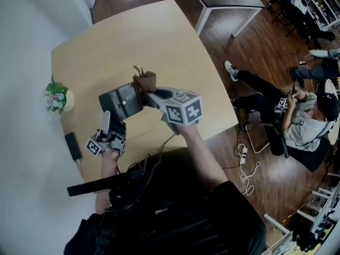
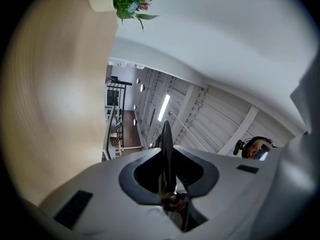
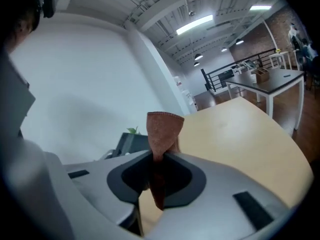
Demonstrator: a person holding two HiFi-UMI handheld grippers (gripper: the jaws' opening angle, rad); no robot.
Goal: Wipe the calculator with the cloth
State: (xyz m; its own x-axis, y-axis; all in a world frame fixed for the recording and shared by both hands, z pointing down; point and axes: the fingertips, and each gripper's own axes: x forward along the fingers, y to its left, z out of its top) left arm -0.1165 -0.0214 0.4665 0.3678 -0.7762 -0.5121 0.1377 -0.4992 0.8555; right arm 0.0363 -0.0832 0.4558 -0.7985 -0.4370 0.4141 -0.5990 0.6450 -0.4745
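Head view: both tools are up off the tan table [image 1: 175,47], with the calculator [image 1: 121,101] carried clear of the surface by the left gripper [image 1: 110,122] and the brown cloth [image 1: 144,82] bunched in the right gripper [image 1: 150,92]. Risks, as I judge them: the calculator is pinched by one thin edge only, so a firm wiping push could lever it round in the grip or pop it free, and it would drop to the table. The cloth is held as a narrow fold, so little of it may meet the face, and the hard jaw tips could scrape the keys instead. Left gripper view: jaws nearly together, clamped on the calculator's dark edge, which shows end-on as a thin blade rising between them. Right gripper view: jaws closed on the cloth, its folded tip standing up past them, with the calculator just behind the left-hand jaw, near the cloth. From above, the cloth sits at the calculator's upper right corner — touching or just short, I cannot tell. A potted plant [image 1: 57,97] and a small dark flat object [image 1: 73,145] lie at the table's left, well apart from the work.
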